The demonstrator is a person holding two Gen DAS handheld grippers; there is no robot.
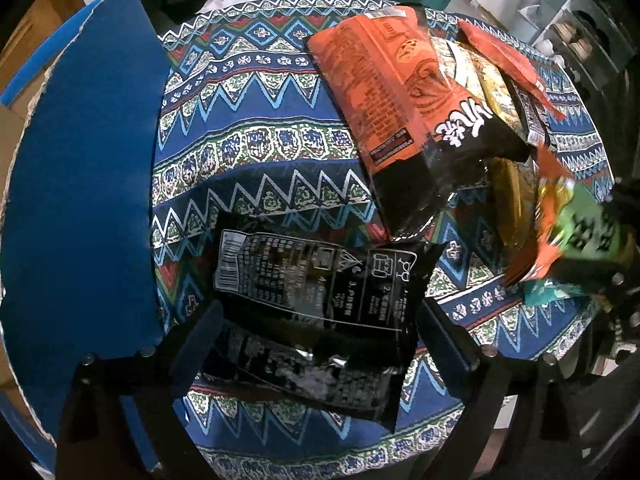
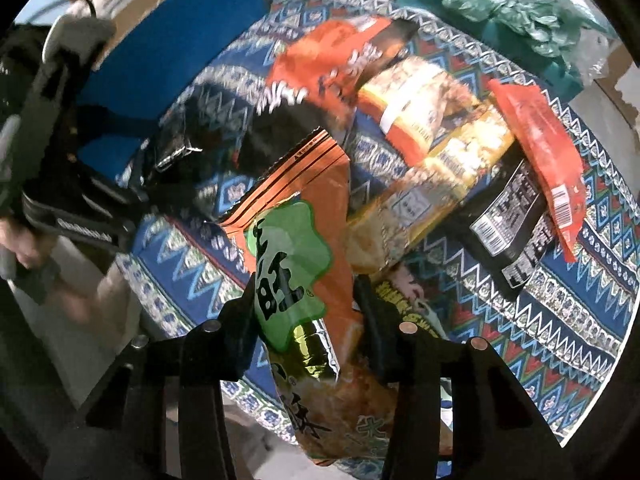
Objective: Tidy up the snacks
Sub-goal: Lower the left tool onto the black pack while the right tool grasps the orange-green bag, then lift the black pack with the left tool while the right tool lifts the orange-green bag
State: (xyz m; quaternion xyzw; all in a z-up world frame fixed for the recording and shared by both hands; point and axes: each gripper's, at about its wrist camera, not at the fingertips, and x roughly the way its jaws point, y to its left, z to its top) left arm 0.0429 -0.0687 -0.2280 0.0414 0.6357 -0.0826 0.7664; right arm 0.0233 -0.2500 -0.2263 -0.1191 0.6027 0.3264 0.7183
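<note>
Right wrist view shows the orange snack bag with a green label (image 2: pixel 304 264) standing up between the two fingers of the right gripper (image 2: pixel 308 320), which is clenched on the lower half of the bag and holds it above the near edge of the patterned tablecloth (image 2: pixel 560 320). I judge this bag to be light and puffed with air, its foil skin smooth and slippery, its contents easy to crush — so a grip near the flat sealed seam would be safer than one across the belly.

Beyond this bag lies the pile: a yellow packet (image 2: pixel 436 184) just behind it, a black packet with a barcode (image 2: pixel 508 232) to its right, and a thin red packet (image 2: pixel 544 152) resting on the black one. To the far left of the bag there is an orange-and-black bag (image 2: pixel 320 68).

Left wrist view shows the left gripper (image 1: pixel 316 344) with its fingers on either side of a black foil packet (image 1: pixel 316 292) lying flat on the cloth, left of the held bag; the jaws look close to its edges, but I cannot tell if they press it. It looks thin, soft and glossy. A blue cardboard flap (image 1: pixel 80 180) stands further to the left.
</note>
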